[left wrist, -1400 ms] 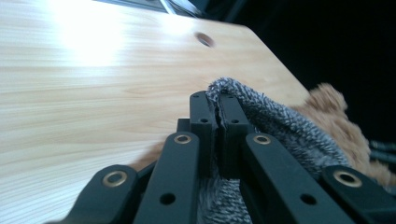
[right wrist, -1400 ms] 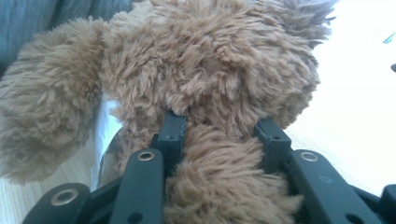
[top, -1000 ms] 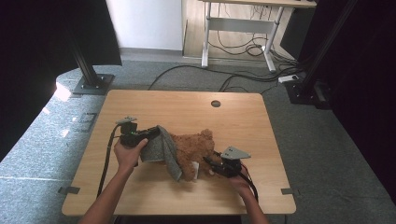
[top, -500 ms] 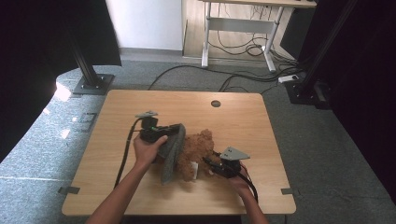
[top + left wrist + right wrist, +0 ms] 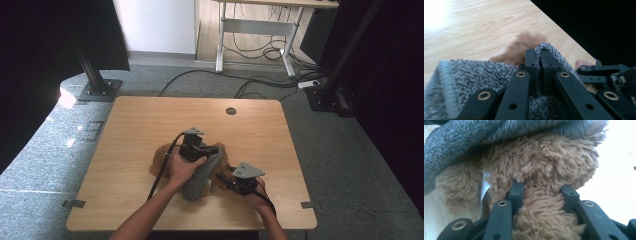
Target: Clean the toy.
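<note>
Rightward we drag the grey cloth (image 5: 200, 176), left tongs (image 5: 540, 65) pinching it, across the bear (image 5: 541, 185); right tongs (image 5: 543, 195) clamp its limb—pull evenly.

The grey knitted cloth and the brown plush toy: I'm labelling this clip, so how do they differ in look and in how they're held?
The grey knitted cloth is a flecked, thin knit; the brown plush toy is long-furred and bulky. The cloth drapes over the toy, which lies beneath it on the table. The left tool pinches a cloth fold between nearly touching jaws; the right tool clamps a thick part of the toy, jaws wider apart. Both are soft and gripped.
</note>
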Available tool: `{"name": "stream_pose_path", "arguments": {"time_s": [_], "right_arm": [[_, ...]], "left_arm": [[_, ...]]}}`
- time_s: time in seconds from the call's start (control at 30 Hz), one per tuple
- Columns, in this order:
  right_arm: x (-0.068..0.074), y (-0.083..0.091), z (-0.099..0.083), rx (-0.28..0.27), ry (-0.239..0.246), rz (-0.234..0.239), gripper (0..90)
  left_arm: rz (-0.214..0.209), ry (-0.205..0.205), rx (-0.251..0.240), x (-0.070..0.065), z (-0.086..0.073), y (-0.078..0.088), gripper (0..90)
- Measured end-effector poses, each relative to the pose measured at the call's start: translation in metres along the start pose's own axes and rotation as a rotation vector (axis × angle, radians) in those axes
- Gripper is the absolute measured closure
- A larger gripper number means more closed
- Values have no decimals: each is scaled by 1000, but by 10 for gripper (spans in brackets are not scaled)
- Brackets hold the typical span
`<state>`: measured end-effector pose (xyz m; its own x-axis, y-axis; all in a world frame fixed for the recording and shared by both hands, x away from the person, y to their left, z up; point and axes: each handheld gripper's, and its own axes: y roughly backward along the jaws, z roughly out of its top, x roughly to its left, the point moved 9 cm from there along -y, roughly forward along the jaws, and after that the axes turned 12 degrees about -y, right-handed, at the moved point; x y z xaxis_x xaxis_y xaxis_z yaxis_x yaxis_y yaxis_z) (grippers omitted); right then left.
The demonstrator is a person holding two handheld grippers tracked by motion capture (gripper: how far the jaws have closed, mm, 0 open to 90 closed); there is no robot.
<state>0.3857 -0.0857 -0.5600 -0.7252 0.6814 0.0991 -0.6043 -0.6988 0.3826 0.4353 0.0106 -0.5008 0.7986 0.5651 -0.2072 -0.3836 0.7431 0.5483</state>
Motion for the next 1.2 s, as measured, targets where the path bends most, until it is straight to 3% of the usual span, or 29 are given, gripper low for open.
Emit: {"name": "stream_pose_path", "arguments": {"time_s": [0.13, 0.2, 0.33, 0.47, 0.67, 0.8, 0.93, 0.97, 1.03, 1.1, 1.2], "right_arm": [[1, 4, -3, 11, 6, 16, 612], [3, 6, -5, 20, -14, 41, 577], [9, 9, -7, 36, -54, 72, 547], [15, 12, -9, 61, -92, 115, 496], [16, 21, -10, 110, -164, 191, 294], [14, 28, 6, 53, -234, 202, 242], [31, 19, 18, 55, -229, 230, 206], [37, 13, 18, 72, -217, 235, 202], [42, -1, 16, 100, -208, 183, 206], [44, -9, 15, 91, -195, 159, 325], [41, -13, 7, 118, -151, 127, 482]], "left_arm": [[58, 52, -7, 30, -17, 27, 855], [71, 83, -18, 43, -26, 42, 858], [80, 110, -39, 58, -38, 64, 860], [67, 111, -49, 56, -48, 70, 860], [65, 98, -81, 48, -63, 77, 862], [60, 107, -106, 47, -69, 84, 862], [59, 115, -128, 45, -73, 87, 862], [61, 111, -128, 45, -73, 87, 862], [68, 106, -126, 44, -74, 86, 863], [77, 103, -127, 46, -75, 87, 863], [41, 124, -137, 46, -77, 92, 864]]}}
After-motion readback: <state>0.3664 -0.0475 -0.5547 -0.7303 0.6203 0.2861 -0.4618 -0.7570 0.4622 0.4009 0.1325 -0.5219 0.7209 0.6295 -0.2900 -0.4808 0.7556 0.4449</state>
